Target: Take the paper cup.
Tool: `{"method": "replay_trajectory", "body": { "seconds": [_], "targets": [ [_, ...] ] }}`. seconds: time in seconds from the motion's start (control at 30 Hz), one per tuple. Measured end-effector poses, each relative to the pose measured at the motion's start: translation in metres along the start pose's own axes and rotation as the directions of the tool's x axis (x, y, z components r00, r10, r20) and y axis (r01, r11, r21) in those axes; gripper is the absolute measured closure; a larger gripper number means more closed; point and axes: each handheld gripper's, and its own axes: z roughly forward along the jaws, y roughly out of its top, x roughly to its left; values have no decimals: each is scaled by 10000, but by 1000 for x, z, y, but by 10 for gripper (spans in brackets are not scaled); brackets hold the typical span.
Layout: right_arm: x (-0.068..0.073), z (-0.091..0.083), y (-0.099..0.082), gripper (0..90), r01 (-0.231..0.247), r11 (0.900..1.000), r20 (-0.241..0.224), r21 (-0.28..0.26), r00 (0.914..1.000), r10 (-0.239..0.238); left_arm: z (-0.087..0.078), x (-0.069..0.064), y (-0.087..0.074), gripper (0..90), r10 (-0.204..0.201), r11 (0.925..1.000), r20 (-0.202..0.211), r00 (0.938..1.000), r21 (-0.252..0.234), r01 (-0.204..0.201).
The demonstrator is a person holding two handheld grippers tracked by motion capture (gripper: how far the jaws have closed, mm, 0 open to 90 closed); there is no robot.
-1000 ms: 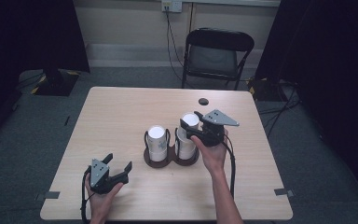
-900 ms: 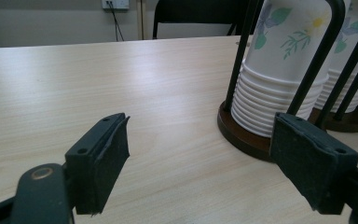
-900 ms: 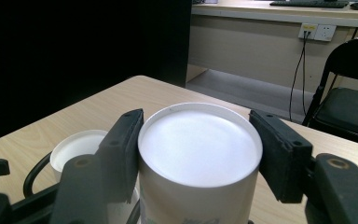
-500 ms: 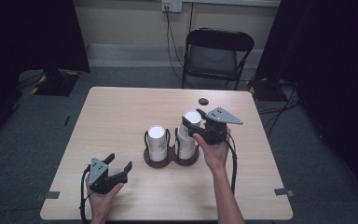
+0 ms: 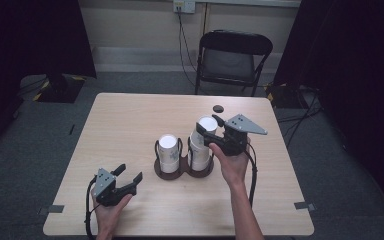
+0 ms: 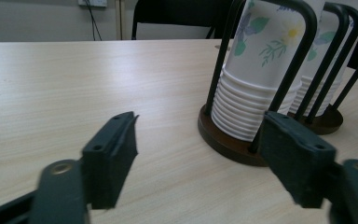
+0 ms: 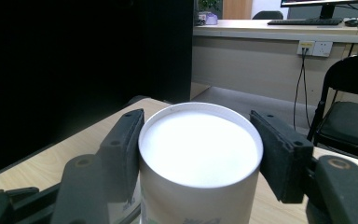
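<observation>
A dark wooden cup holder [image 5: 182, 170] with black wire hoops stands mid-table and carries two stacks of upturned paper cups. My right gripper [image 5: 207, 128] is shut on the top cup [image 5: 206, 122] of the right stack [image 5: 199, 152]; its pads press both sides of the white cup [image 7: 200, 154] in the right gripper view. My left gripper [image 5: 130, 172] lies low near the table's front left, open. Its jaws have just been closing with nothing between them. Past the left gripper [image 6: 200, 154], the flower-printed left stack [image 6: 261, 70] sits in its hoop.
A small black disc [image 5: 218, 108] lies on the table behind the holder. A black folding chair [image 5: 232, 55] stands beyond the far edge. The light wooden table [image 5: 130, 120] has bare surface left of the holder and in front of it.
The left gripper's jaws stand a little narrower than before. The right gripper with the top cup has shifted very slightly up and right; the holder and stacks have stayed put.
</observation>
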Motion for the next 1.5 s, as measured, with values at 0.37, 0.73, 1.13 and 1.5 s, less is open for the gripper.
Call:
{"method": "replay_trajectory", "body": {
  "seconds": [0.37,0.73,1.13,1.5],
  "targets": [
    [1,-20,0,374,-810,9960,-329,-381,9963,798,7,-11,11,358,409,9992,832,9957,-67,-405],
    [2,-39,-18,374,-1766,9832,-645,-463,9827,1734,11,-24,18,310,572,9982,1436,9880,-259,-540],
    [-1,-59,-49,374,-3696,9276,-1604,-536,9201,3573,18,-39,20,354,780,9961,2207,9722,-584,-667],
    [2,-62,-76,375,-4924,8693,-2449,-438,8488,4685,21,-61,24,357,1218,9912,2603,9578,-832,-1034]
  ]
}}
